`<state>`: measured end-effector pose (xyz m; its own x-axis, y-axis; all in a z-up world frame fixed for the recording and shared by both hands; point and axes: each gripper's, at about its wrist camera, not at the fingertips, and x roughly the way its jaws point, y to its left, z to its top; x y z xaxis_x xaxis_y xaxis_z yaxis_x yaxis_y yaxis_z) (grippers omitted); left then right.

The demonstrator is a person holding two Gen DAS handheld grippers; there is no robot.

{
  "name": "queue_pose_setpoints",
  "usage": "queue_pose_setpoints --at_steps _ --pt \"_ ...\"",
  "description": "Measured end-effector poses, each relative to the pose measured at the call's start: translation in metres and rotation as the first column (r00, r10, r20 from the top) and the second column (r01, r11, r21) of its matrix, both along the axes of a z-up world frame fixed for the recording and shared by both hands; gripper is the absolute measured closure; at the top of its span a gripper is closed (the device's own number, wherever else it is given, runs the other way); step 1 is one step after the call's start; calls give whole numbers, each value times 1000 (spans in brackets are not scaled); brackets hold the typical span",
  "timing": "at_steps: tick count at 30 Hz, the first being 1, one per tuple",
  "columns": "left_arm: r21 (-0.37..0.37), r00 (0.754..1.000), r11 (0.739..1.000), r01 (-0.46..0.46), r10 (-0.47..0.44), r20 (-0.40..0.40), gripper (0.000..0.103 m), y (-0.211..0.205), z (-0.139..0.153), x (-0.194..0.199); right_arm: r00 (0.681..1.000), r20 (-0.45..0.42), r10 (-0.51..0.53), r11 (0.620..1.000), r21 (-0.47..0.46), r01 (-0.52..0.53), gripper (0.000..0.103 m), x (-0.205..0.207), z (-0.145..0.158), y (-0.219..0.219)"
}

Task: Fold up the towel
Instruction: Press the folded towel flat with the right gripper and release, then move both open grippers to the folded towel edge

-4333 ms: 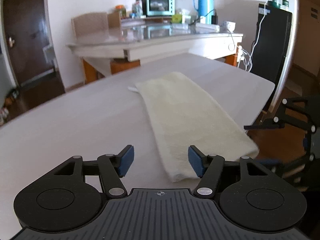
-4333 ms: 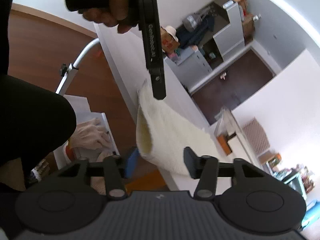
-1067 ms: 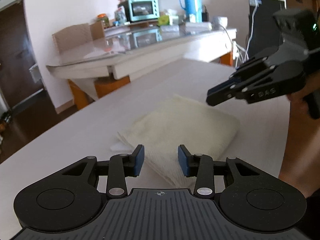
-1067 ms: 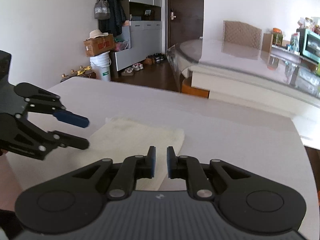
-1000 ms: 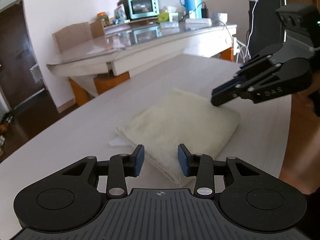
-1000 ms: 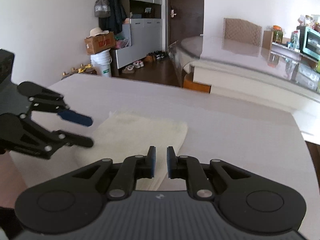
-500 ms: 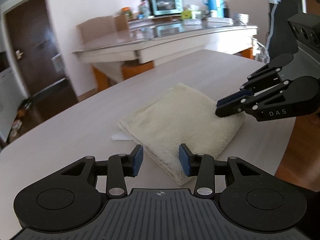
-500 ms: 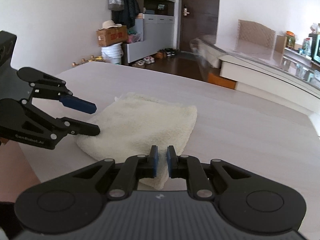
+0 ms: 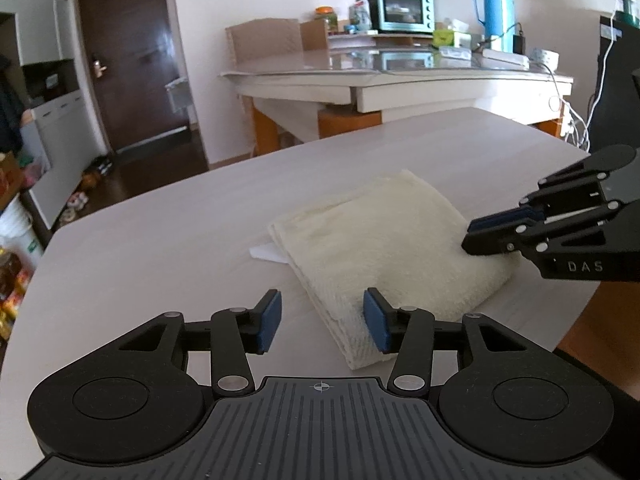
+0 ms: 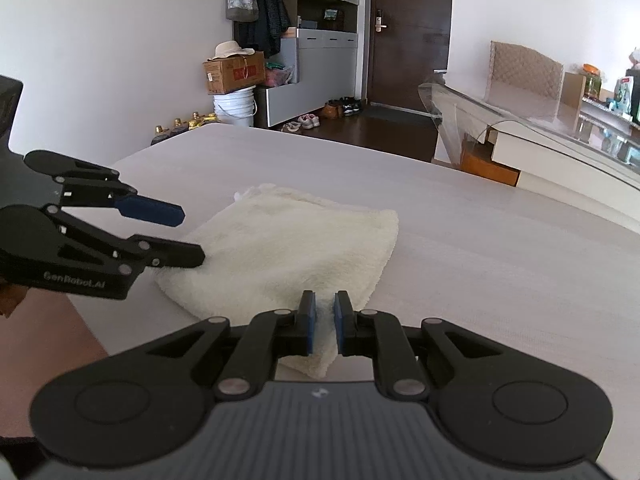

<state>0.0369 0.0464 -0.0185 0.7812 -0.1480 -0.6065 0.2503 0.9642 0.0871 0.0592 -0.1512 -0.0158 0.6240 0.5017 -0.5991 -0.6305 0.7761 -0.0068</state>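
A cream towel (image 9: pixel 384 248) lies folded into a thick rectangle on the pale table (image 9: pixel 160 248); it also shows in the right wrist view (image 10: pixel 288 252). My left gripper (image 9: pixel 322 320) is open just above the towel's near corner, one pad on each side of the stacked edge. It shows at the left of the right wrist view (image 10: pixel 188 236), lower finger touching the towel. My right gripper (image 10: pixel 322 322) has its pads nearly together over the towel's near corner, with a narrow gap. From the left wrist view it (image 9: pixel 472 232) rests against the towel's right edge.
A small white tag (image 9: pixel 266 252) pokes out from under the towel's left side. A second table (image 9: pixel 400 80) with a toaster oven and a blue thermos stands behind. The table's edge (image 9: pixel 580 312) runs close to the towel on the right.
Both grippers have dropped lower and closer to the towel. The left gripper has swung left and opened slightly wider. The towel stays folded in place.
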Motion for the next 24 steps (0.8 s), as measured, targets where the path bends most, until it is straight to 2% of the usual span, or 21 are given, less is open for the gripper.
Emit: queue_pose_setpoints --at_steps 3,5,9,11,13,16,19,21,23,24 --pt "-10 1000 1000 -20 20 7 49 1 2 -4 999 10 -32 999 34 32 89 -2 7 -6" --pt "-14 999 999 -42 42 12 38 1 6 -10 999 10 -50 997 50 50 82 -5 12 -12" --pt "-23 998 998 -56 56 9 24 1 9 -24 997 0 -80 995 63 79 76 -14 17 -20" --pt "-23 998 998 -64 65 13 15 1 10 -31 996 -8 -93 993 73 93 65 -22 18 -23" --pt "-27 997 997 -70 71 17 12 1 12 -38 995 -11 -101 992 80 102 64 -31 19 -25" --pt "-30 997 997 -76 76 22 10 1 13 -47 994 -15 -109 990 88 110 55 -42 21 -29" --pt "-30 996 996 -90 90 26 10 -2 15 -54 993 -13 -115 989 87 116 54 -53 23 -35" --pt "-30 994 994 -106 107 29 10 -3 16 -57 993 -9 -117 989 88 118 49 -60 26 -38" --pt "-31 992 992 -122 123 31 9 -5 18 -60 993 -3 -116 989 90 116 36 -65 28 -41" --pt "-31 990 991 -133 134 32 9 -5 18 -61 993 1 -118 989 93 117 34 -66 29 -43"
